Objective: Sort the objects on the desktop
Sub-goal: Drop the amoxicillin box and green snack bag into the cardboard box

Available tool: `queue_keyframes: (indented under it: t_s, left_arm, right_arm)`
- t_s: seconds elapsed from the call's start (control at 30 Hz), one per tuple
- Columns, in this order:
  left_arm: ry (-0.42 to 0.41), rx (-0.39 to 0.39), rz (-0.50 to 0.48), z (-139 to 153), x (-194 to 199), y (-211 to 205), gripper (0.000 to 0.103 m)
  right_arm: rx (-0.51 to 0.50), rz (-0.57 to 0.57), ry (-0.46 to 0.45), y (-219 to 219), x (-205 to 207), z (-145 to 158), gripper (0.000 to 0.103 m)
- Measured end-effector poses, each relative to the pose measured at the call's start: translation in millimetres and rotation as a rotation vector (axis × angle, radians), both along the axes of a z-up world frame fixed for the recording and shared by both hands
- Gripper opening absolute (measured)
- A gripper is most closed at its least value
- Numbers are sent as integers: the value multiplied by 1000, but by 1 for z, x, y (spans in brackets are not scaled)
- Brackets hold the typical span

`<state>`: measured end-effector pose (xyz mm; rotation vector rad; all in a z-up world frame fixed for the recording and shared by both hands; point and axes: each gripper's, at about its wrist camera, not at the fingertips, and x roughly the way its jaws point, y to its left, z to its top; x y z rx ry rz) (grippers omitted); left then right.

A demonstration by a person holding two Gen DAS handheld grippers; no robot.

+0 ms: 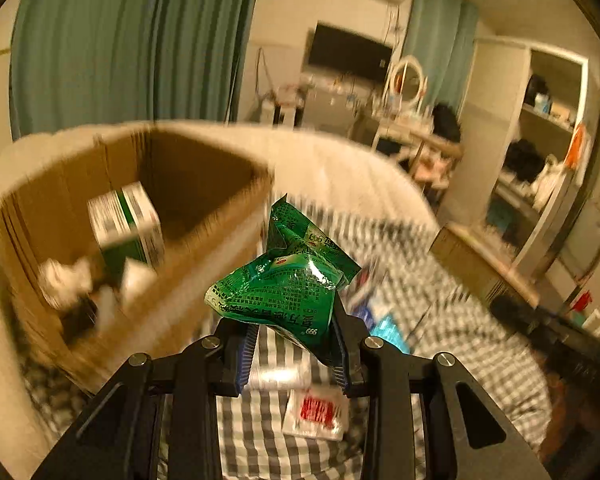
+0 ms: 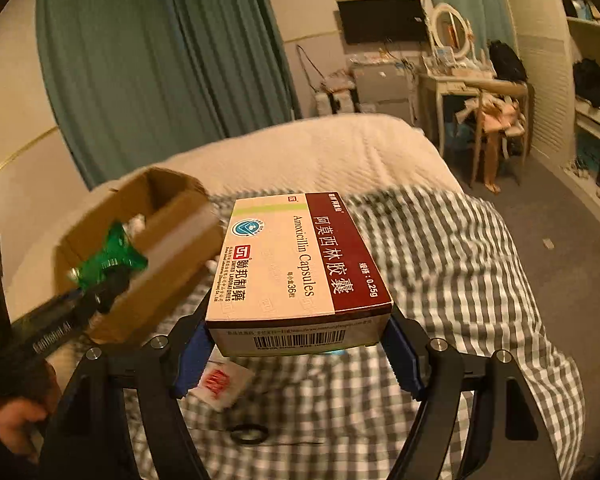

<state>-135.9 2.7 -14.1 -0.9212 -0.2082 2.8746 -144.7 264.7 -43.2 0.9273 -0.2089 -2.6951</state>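
Observation:
My left gripper (image 1: 294, 344) is shut on crumpled green sachets (image 1: 288, 280), held in the air just right of an open cardboard box (image 1: 204, 248). Inside that box stand a green and white medicine carton (image 1: 130, 226) and some white crumpled items (image 1: 66, 280). My right gripper (image 2: 300, 354) is shut on a white and dark red amoxicillin capsule box (image 2: 300, 272), lifted above the checked cloth (image 2: 440, 264). In the right wrist view the left gripper (image 2: 100, 284) with the green sachets (image 2: 108, 256) hangs in front of the cardboard box (image 2: 160, 240).
On the checked cloth (image 1: 440, 340) lie a white packet with red print (image 1: 318, 414), blue and white packets (image 1: 380, 312) and a black ring (image 2: 249, 434). A hand (image 2: 12, 420) holds the left tool. Beyond the bed stand a dressing table (image 2: 464, 80) and shelves (image 1: 540, 152).

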Motion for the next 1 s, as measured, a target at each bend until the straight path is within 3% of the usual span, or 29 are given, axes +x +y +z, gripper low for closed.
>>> queue_keyframes:
  t_s: [0.2, 0.3, 0.5, 0.63, 0.7, 0.77, 0.9, 1.0]
  left_arm:
    - [152, 13, 47, 71, 0, -55, 33]
    - [180, 23, 106, 79, -16, -87, 33]
    - [97, 36, 208, 41, -52, -149, 33]
    - [31, 56, 168, 20, -75, -155, 33]
    - [15, 25, 146, 19, -81, -154, 43]
    - [23, -6, 137, 19, -81, -148, 75]
    - [33, -27, 156, 28, -66, -136, 80]
    - [50, -29, 140, 41, -45, -118, 84]
  right_arm:
    - [-15, 94, 75, -52, -4, 59, 74]
    - [-12, 151, 85, -96, -22, 77, 74]
    - [17, 259, 82, -189, -65, 73, 74]
    - [-8, 259, 28, -225, -95, 53, 76]
    - [-41, 259, 5, -228, -103, 49, 76]
    - [-61, 228, 12, -222, -104, 53, 76]
    - [-97, 170, 44, -181, -87, 70, 78]
    - [-57, 124, 64, -152, -63, 83, 78]
